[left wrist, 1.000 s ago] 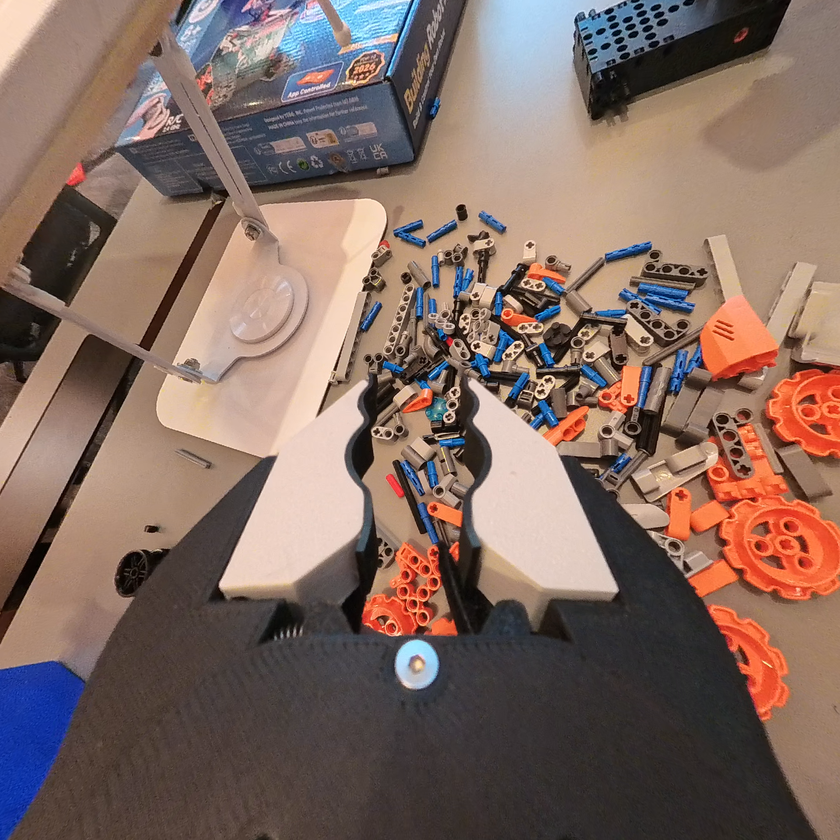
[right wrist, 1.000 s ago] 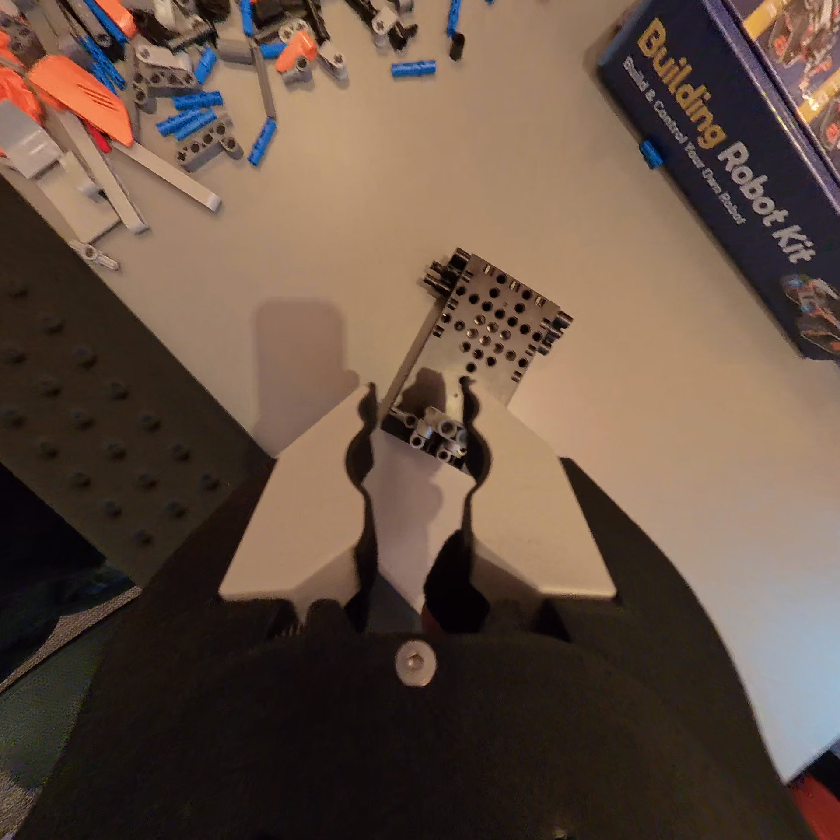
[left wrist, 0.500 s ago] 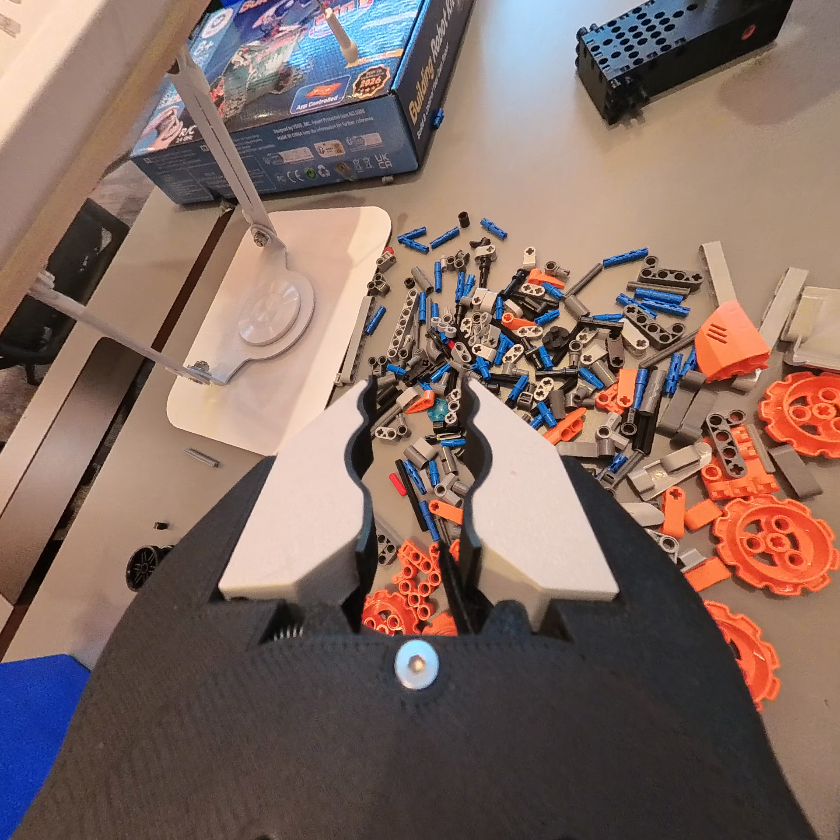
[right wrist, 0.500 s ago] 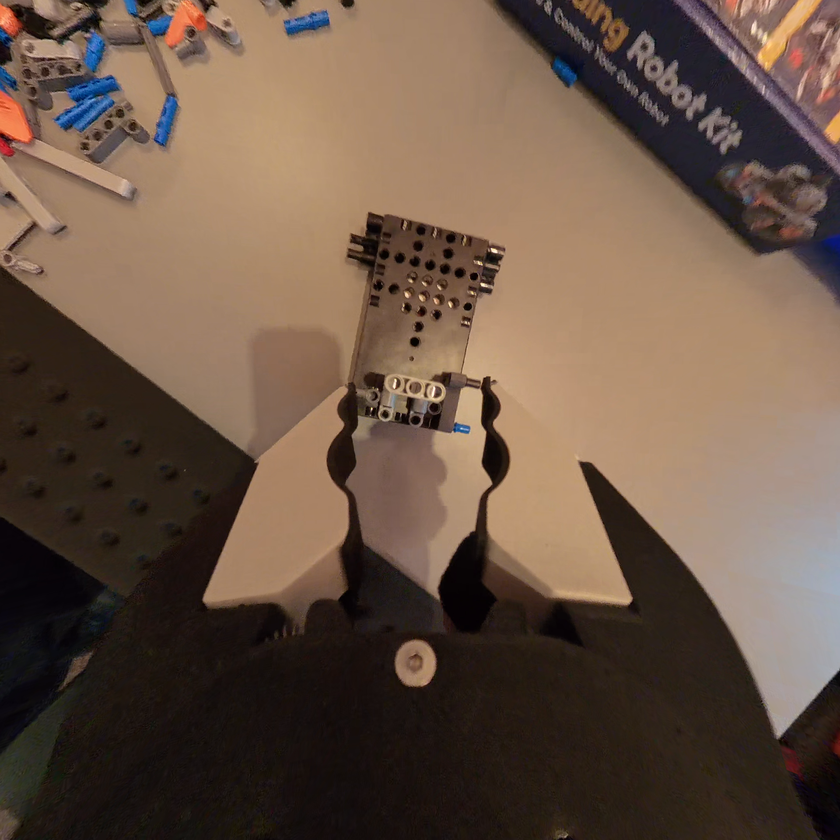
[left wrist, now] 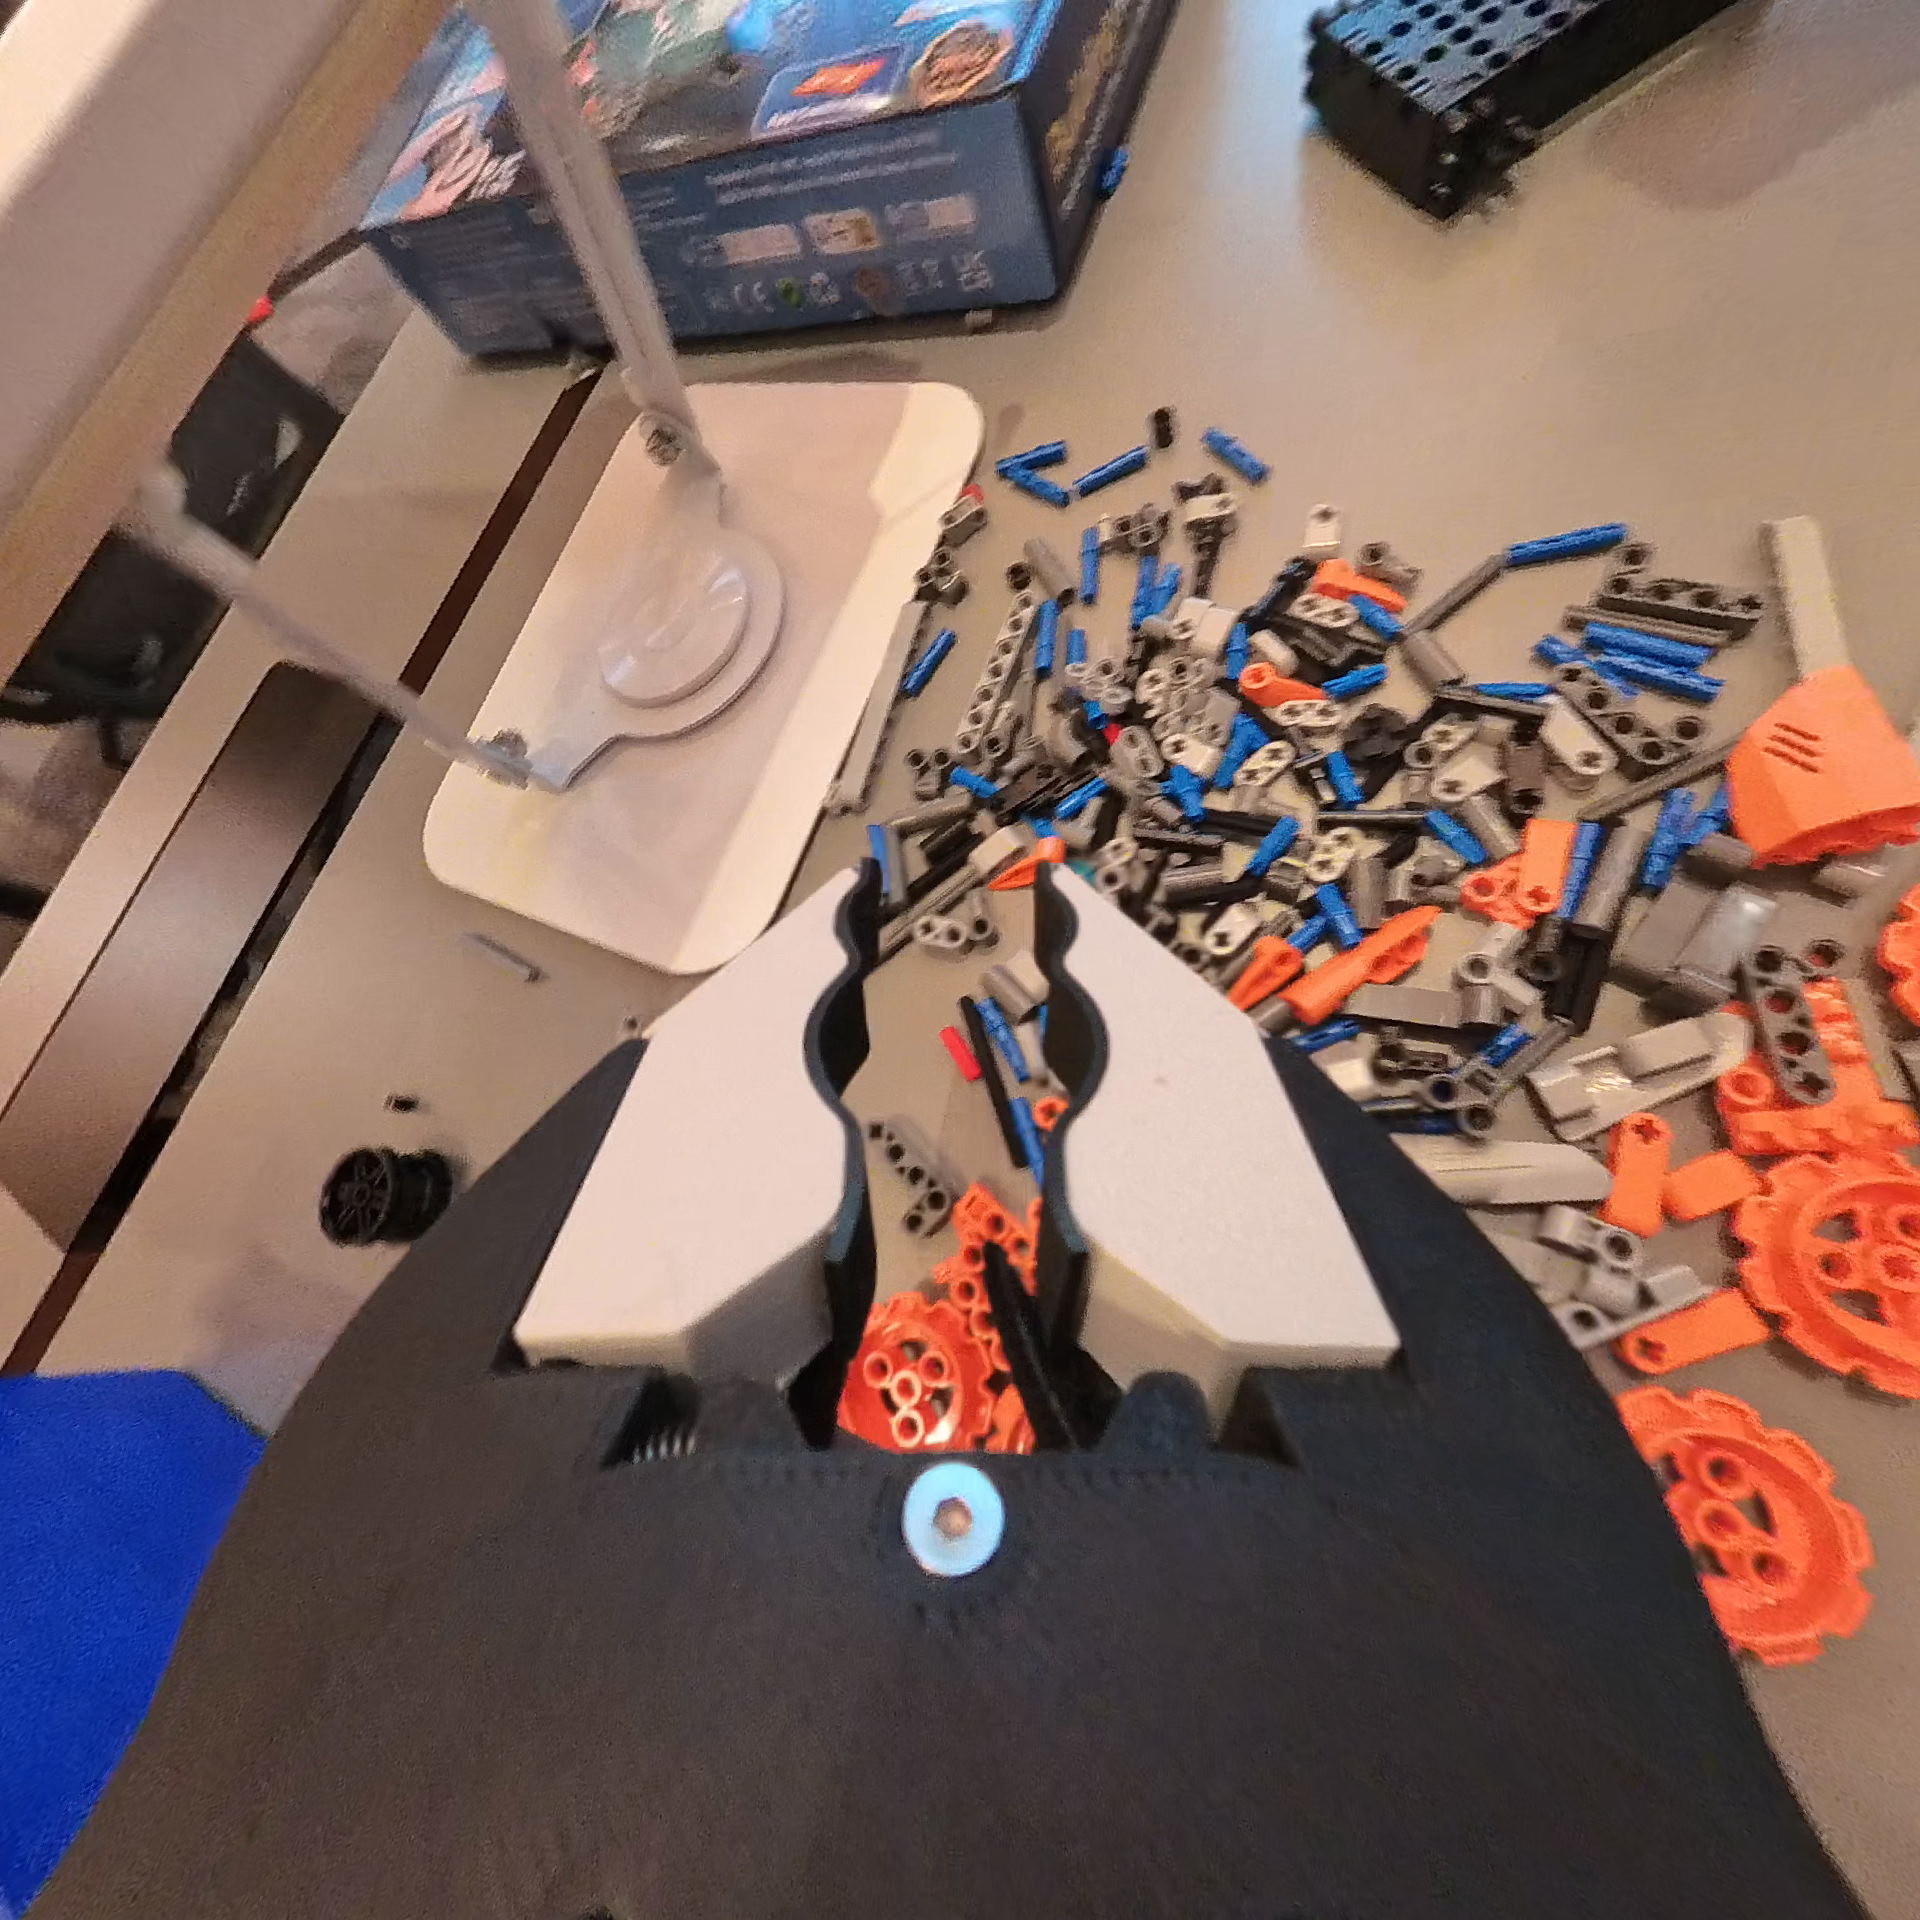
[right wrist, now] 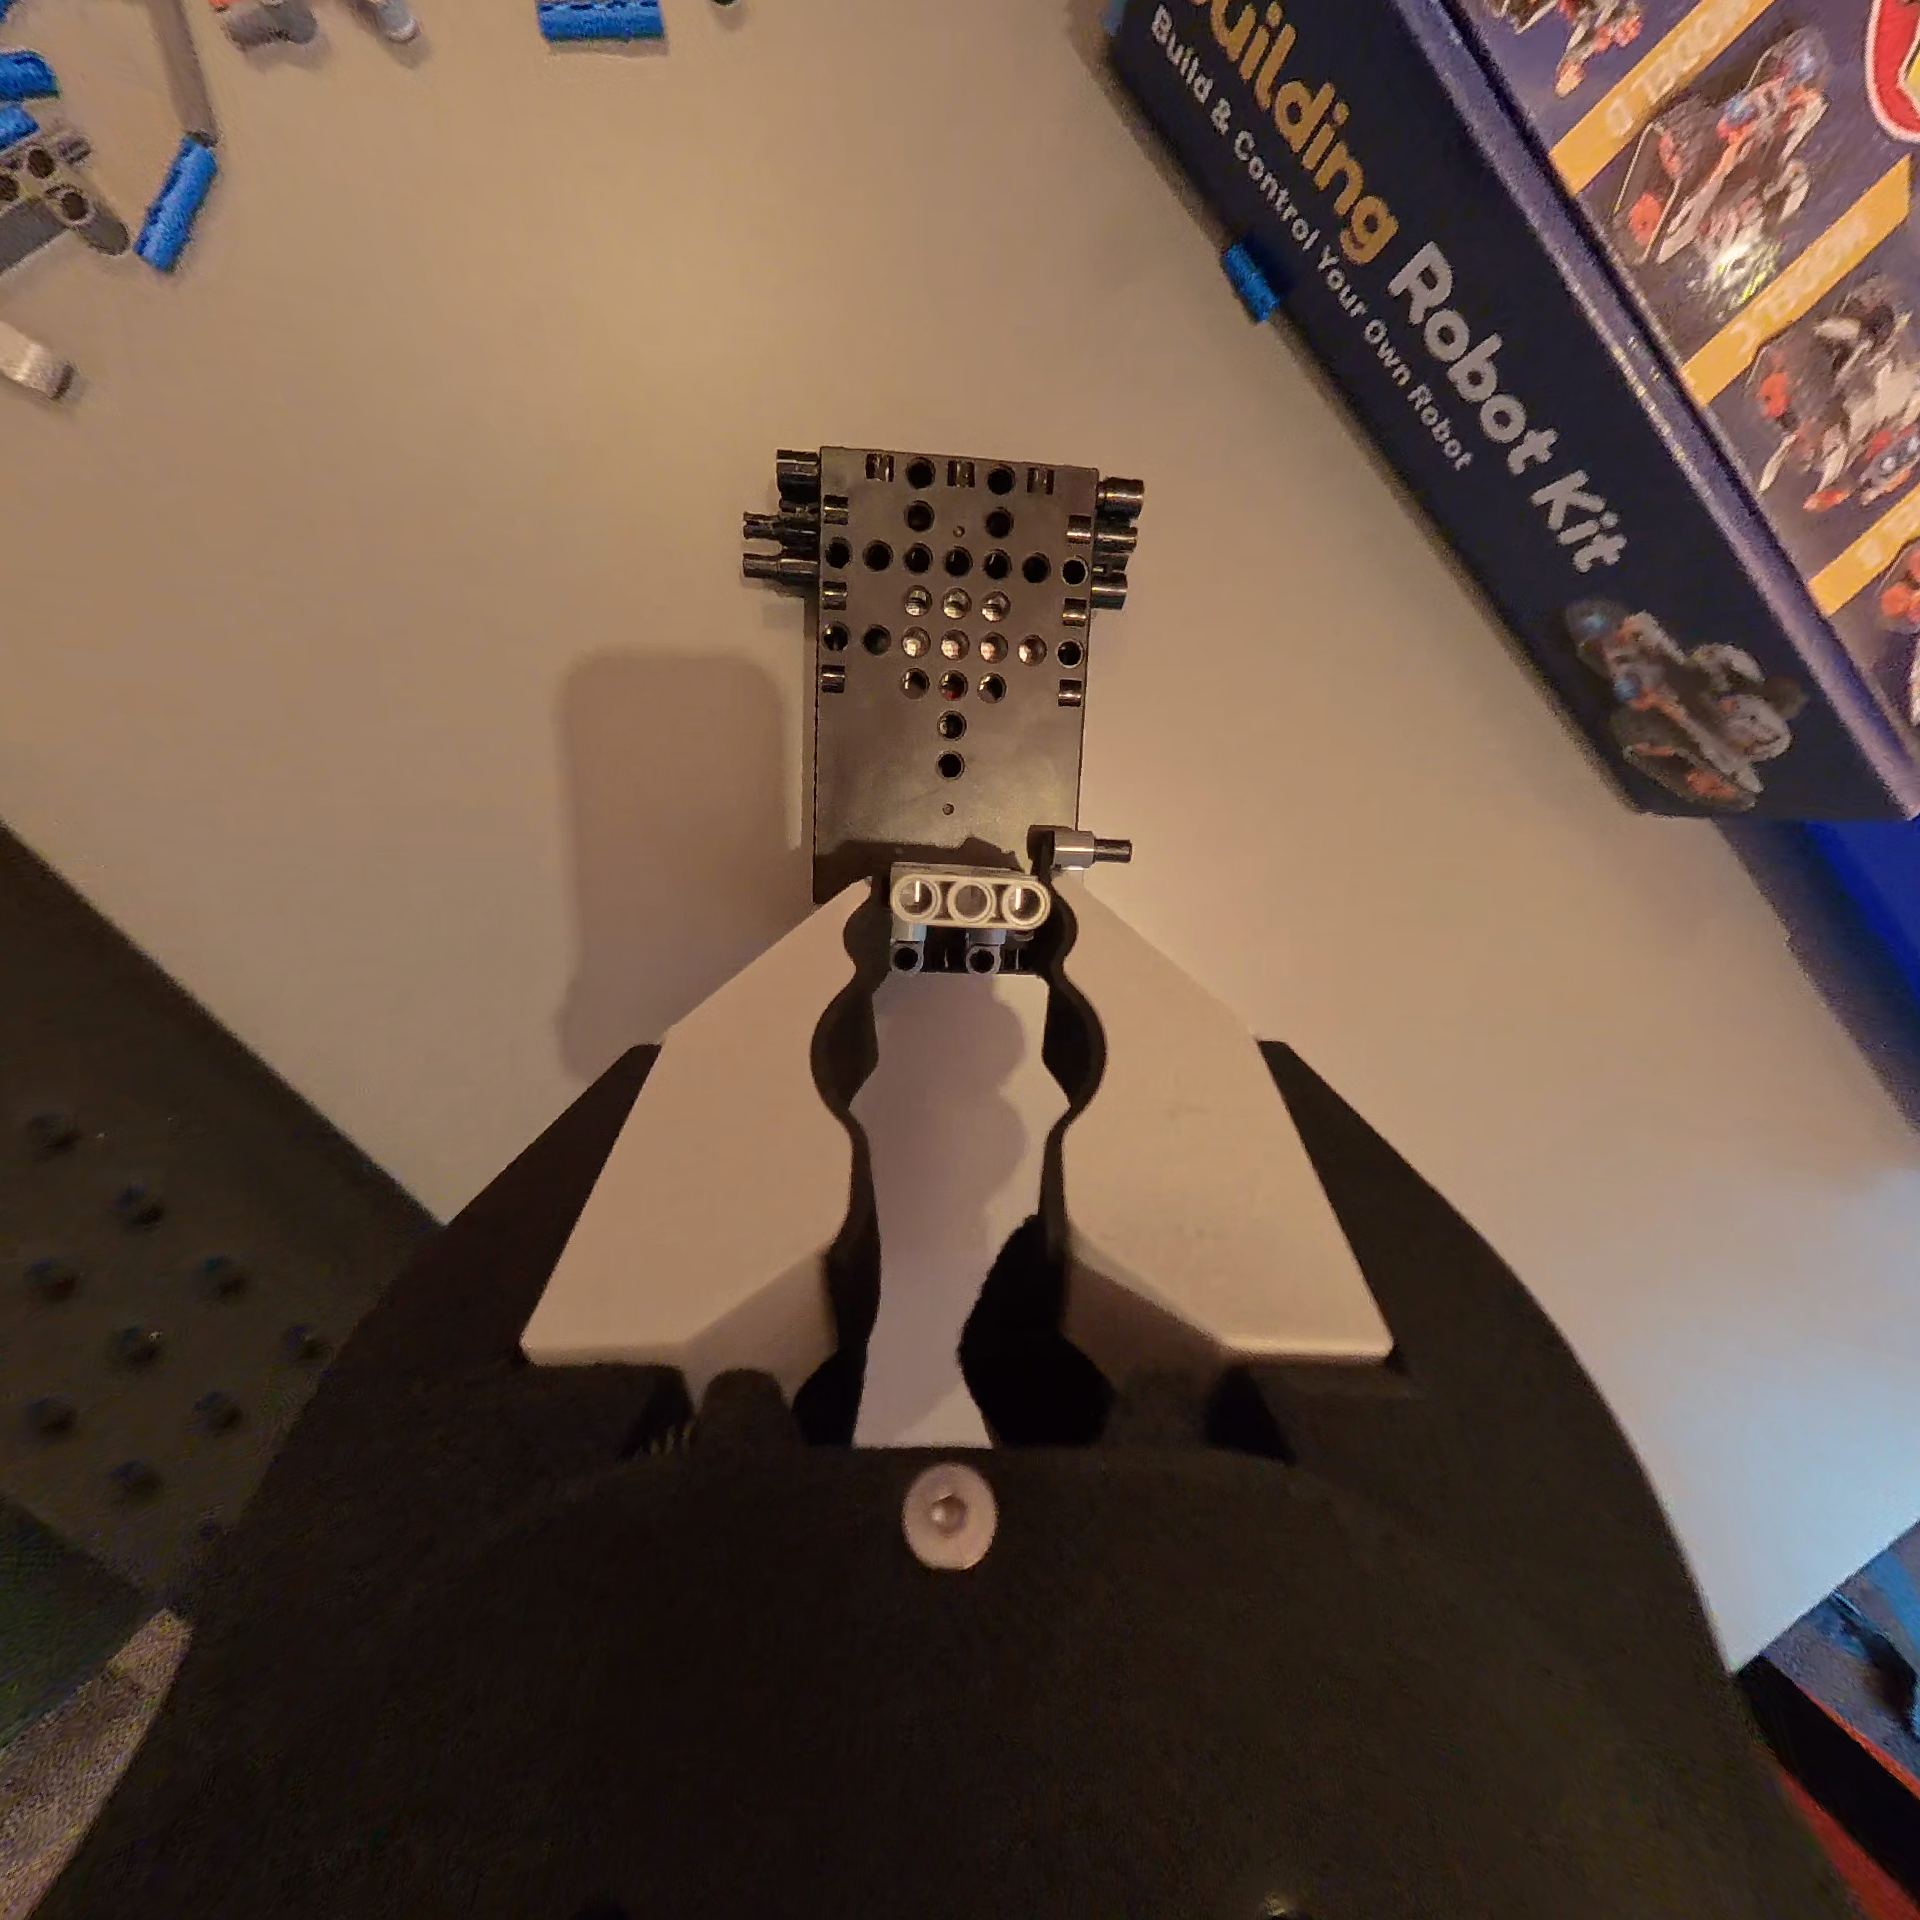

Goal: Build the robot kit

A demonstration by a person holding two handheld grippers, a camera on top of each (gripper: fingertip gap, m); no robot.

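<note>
A: So, what is the left gripper (left wrist: 951, 883) doing?

B: It hovers over the pile of small building pieces (left wrist: 1299, 748) on the tabletop (left wrist: 1403, 343). Its jaws stand apart and hold nothing. An orange tip and grey connectors lie just under its fingertips.

A: And the right gripper (right wrist: 961, 899)?

B: Its jaws are parted too, one on each side of the near end of the black perforated block (right wrist: 951, 665). A light grey three-hole beam (right wrist: 968, 900) sits between the tips. I cannot tell if the pads press on it.

A: What is around?

B: A blue kit box (right wrist: 1558, 343) is to the right, and a white stand base (left wrist: 665, 675) and orange gear wheels (left wrist: 1839, 1268) are beside the pile.
</note>
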